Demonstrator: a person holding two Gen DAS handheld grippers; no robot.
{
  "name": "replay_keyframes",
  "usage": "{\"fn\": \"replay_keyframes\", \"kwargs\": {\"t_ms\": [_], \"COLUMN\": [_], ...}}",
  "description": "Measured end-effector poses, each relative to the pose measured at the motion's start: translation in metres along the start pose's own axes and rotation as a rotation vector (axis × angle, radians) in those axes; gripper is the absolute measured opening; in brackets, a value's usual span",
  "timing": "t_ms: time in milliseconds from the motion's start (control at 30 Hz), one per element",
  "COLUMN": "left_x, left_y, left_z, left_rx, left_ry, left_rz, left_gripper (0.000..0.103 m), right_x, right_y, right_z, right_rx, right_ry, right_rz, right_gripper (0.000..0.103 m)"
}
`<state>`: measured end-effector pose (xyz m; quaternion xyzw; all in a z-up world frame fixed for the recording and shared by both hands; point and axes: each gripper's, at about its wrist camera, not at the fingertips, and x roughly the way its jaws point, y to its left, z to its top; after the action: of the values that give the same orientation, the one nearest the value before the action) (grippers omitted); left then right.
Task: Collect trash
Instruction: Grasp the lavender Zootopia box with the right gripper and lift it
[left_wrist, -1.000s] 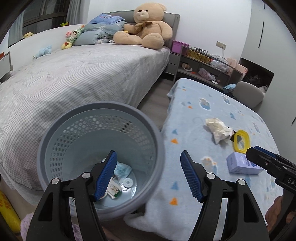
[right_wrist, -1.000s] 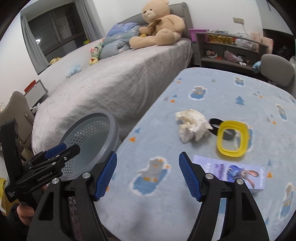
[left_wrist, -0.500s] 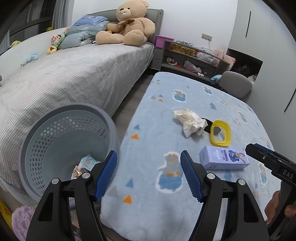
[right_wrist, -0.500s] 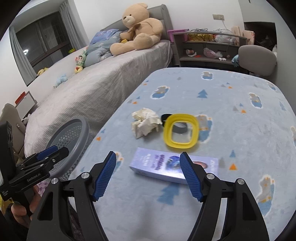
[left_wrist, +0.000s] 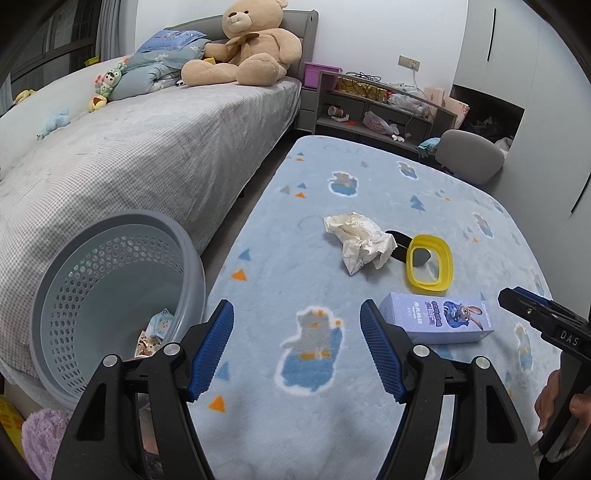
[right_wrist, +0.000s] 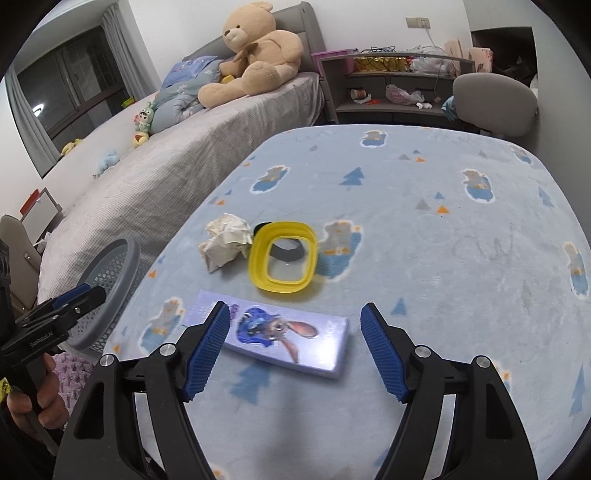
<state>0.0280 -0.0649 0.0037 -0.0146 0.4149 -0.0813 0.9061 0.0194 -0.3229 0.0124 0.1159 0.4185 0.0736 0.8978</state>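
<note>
Left wrist view: the left gripper (left_wrist: 297, 345) hangs wide with nothing in it over the blanket-covered desk (left_wrist: 369, 177). You can see down into the grey basket (left_wrist: 48, 295) beside the desk, wrappers (left_wrist: 157, 330) at the bottom. Crumpled paper (left_wrist: 360, 242), a yellow ring (left_wrist: 430, 264) and a purple box (left_wrist: 437, 317) lie on the desk.

Right wrist view: the right gripper (right_wrist: 295, 339), jaws opening, hovers over the purple box, not pressing it. Here the box's rabbit picture faces up, and only the basket's rim shows.
</note>
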Motion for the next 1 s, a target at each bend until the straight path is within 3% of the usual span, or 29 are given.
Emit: {"fn": "replay_keyframes", "kwargs": {"t_ms": [200,567,1000], "left_x": [0.010,0.015,0.011], "left_y": [-0.004,-0.005,0.000], "left_z": [-0.001,-0.004,-0.004], "left_rx": [0.004,0.002,-0.012], "left_ry": [0.025,0.035,0.023], "left_rz": [0.009,0.028,0.030], "left_gripper": [0.068,0.068,0.068], "right_x": [0.016,0.051,0.034], "right_y": [-0.017,-0.012,0.016], "right_z": [0.002,0.005,-0.022], "right_rx": [0.012,-0.021,-0.071], "right_ry": [0.039,0.149,0.191], "right_rz": [0.031,0.118,0.178], "right_gripper": [0.073,0.073,0.074]}}
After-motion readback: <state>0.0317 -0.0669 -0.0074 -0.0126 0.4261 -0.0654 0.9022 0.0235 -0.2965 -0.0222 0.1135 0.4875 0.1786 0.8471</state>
